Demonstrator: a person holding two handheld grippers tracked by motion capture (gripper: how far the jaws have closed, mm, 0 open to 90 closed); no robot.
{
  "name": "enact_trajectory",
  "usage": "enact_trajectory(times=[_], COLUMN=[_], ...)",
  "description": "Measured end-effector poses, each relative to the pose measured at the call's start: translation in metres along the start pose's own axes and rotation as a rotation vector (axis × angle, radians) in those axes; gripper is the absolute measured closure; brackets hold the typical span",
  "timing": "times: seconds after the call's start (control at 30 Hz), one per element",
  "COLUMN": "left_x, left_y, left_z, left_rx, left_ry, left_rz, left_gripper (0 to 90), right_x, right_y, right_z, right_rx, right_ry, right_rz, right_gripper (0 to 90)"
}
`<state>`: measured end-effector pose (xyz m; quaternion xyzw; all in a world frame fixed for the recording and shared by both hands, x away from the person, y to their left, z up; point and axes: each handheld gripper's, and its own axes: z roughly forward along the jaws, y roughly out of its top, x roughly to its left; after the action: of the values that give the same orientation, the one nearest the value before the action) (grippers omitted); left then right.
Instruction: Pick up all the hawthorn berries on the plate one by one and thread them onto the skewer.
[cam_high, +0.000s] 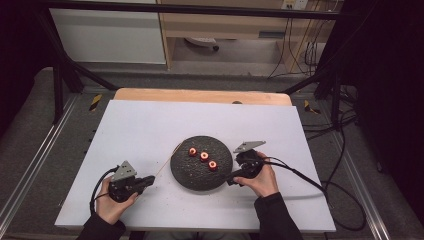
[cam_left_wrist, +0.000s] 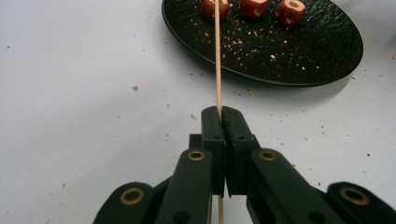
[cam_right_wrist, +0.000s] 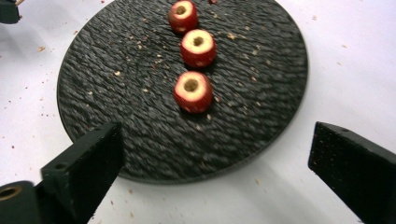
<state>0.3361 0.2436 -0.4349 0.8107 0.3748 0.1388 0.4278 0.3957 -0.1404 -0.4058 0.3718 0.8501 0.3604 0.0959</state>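
Observation:
A round black slate plate (cam_high: 192, 176) lies mid-table with three cored red fruits in a row: one (cam_high: 192, 151), a second (cam_high: 204, 156) and a third (cam_high: 212, 165). At the plate's left, my left gripper (cam_high: 149, 181) is shut on a thin wooden skewer (cam_high: 167, 162). In the left gripper view the skewer (cam_left_wrist: 217, 60) runs from the closed jaws (cam_left_wrist: 221, 114) towards the plate (cam_left_wrist: 280, 56). My right gripper (cam_high: 234, 173) sits at the plate's right edge. Its jaws (cam_right_wrist: 215, 140) stand wide open over the plate's near rim (cam_right_wrist: 116, 70), short of the nearest fruit (cam_right_wrist: 193, 91), with nothing between them.
A white sheet (cam_high: 150, 125) covers the table, sprinkled with crumbs near the plate. The wooden table edge (cam_high: 200, 96) shows at the back. Black cables (cam_high: 310, 182) trail off to the right, and dark frame bars stand around the table.

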Motion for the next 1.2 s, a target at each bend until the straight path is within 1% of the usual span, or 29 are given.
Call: enact_trajectory(times=[0.07,0.13,0.3,0.37,0.4,0.43,0.47,0.53,0.67,0.73,0.77,0.8,0.87,0.9,0.93,0.97,1.07,1.2], left_x=[-0.001,-0.001,-0.001,-0.001,-0.001,-0.001,-0.002,-0.002,-0.003,-0.003,-0.003,-0.004,-0.004,-0.004,-0.004,-0.004,-0.005,-0.005], left_y=[0.000,0.000,0.000,0.000,0.000,0.000,0.000,0.000,0.000,0.000,0.000,0.001,0.001,0.001,0.001,0.001,0.001,0.001], left_z=[0.000,0.000,0.000,-0.001,-0.001,-0.001,-0.001,0.000,0.000,0.000,0.000,0.000,0.001,0.001,0.001,0.001,0.001,0.001], left_rx=[0.005,0.002,0.001,0.000,-0.001,0.000,0.001,0.002,0.004,0.006,0.006,0.009,0.009,0.010,0.010,0.010,0.011,0.012], left_ry=[-0.001,-0.003,-0.003,-0.003,-0.003,-0.003,-0.005,-0.005,-0.006,-0.008,-0.008,-0.008,-0.008,-0.008,-0.008,-0.008,-0.009,-0.009], left_rz=[0.002,0.005,0.007,0.006,0.006,0.006,0.008,0.010,0.011,0.015,0.015,0.016,0.017,0.018,0.018,0.019,0.020,0.020], left_gripper=[88.2,88.2,88.2,88.3,88.2,88.2,88.2,88.2,88.2,88.2,88.2,88.2,88.2,88.2,88.2,88.2,88.2,88.2], right_x=[0.003,0.006,0.010,0.011,0.012,0.012,0.014,0.015,0.016,0.016,0.016,0.015,0.015,0.015,0.015,0.014,0.014,0.013], right_y=[0.007,0.013,0.026,0.028,0.033,0.033,0.036,0.037,0.040,0.040,0.040,0.040,0.041,0.041,0.041,0.041,0.042,0.042], right_z=[0.004,0.008,0.022,0.025,0.032,0.032,0.038,0.042,0.050,0.053,0.053,0.055,0.056,0.056,0.057,0.057,0.058,0.061], right_rx=[0.013,0.035,0.054,0.056,0.073,0.073,0.077,0.079,0.113,0.128,0.128,0.137,0.130,0.134,0.136,0.135,0.155,0.172], right_ry=[0.008,0.006,-0.004,-0.002,0.000,0.000,-0.005,-0.008,-0.019,-0.019,-0.019,-0.022,-0.019,-0.011,-0.008,-0.009,-0.025,-0.035], right_rz=[-0.011,-0.010,-0.015,-0.011,-0.019,-0.019,-0.020,-0.016,0.005,0.011,0.011,0.033,0.038,0.052,0.061,0.060,0.074,0.091], right_gripper=[7.2,8.9,14.2,15.0,17.1,17.1,19.0,21.5,26.7,30.8,30.8,35.0,40.7,42.6,43.7,44.9,48.0,51.9])
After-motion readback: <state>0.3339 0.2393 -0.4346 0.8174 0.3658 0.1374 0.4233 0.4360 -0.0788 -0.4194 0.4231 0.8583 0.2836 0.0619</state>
